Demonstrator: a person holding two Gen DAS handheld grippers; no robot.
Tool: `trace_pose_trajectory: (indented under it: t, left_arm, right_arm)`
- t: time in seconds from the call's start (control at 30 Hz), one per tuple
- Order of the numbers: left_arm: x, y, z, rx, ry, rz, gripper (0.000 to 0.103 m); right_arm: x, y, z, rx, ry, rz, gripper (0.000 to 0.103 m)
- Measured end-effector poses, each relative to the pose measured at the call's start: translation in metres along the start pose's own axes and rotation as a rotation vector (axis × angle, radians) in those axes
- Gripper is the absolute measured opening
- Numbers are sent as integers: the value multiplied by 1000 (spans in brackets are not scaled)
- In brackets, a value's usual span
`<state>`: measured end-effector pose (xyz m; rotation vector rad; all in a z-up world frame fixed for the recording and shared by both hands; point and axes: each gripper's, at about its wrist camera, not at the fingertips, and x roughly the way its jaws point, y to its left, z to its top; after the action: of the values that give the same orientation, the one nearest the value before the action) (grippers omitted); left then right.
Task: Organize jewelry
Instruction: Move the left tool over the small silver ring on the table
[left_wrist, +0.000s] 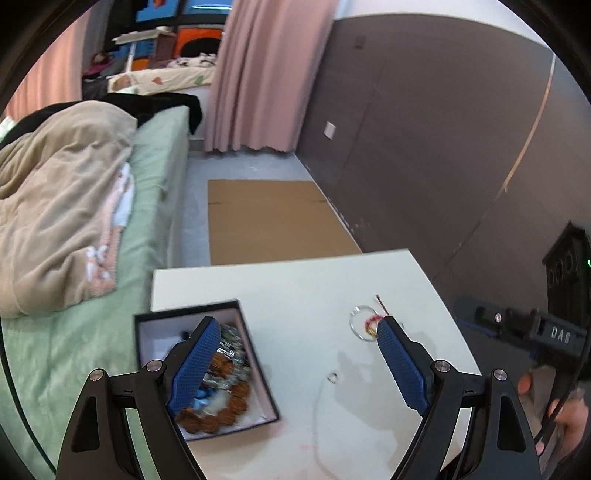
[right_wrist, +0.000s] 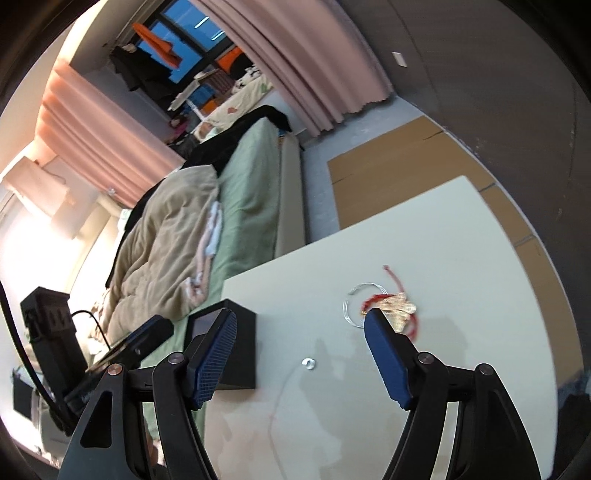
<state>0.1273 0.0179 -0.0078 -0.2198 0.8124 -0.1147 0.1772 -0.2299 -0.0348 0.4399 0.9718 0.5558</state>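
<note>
The red-corded gold charm (right_wrist: 397, 308) is lying on the white desk (right_wrist: 480, 295) at about one o'clock from the right gripper (right_wrist: 299, 354) — just beyond its right fingertip, tangled with a clear ring (right_wrist: 351, 301). Both grippers are gaping empty, the left gripper (left_wrist: 295, 343) straddling the open jewelry box (left_wrist: 147, 332) at its ten o'clock — so the right one is looking nearer.

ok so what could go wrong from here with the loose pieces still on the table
1. The small silver ring is tiny and flat on the white table; wide-open fingers may nudge it away instead of pinching it.
2. The red cord with gold charms overlaps the thin wire hoop, so lifting one may drag the other.
3. The black box sits at the table edge beside the bed; a bump could tip it off.
</note>
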Motion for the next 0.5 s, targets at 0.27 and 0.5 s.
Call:
trace_pose_trajectory:
  t: [0.27, 0.5]
  left_arm:
    - [22, -27, -13, 71, 77, -9, 69]
    - [47, -48, -27, 130, 153, -1, 61]
  right_arm:
    - [-11, -28, -1, 36, 11, -39, 72]
    - [-22, -44, 0, 70, -1, -54, 72]
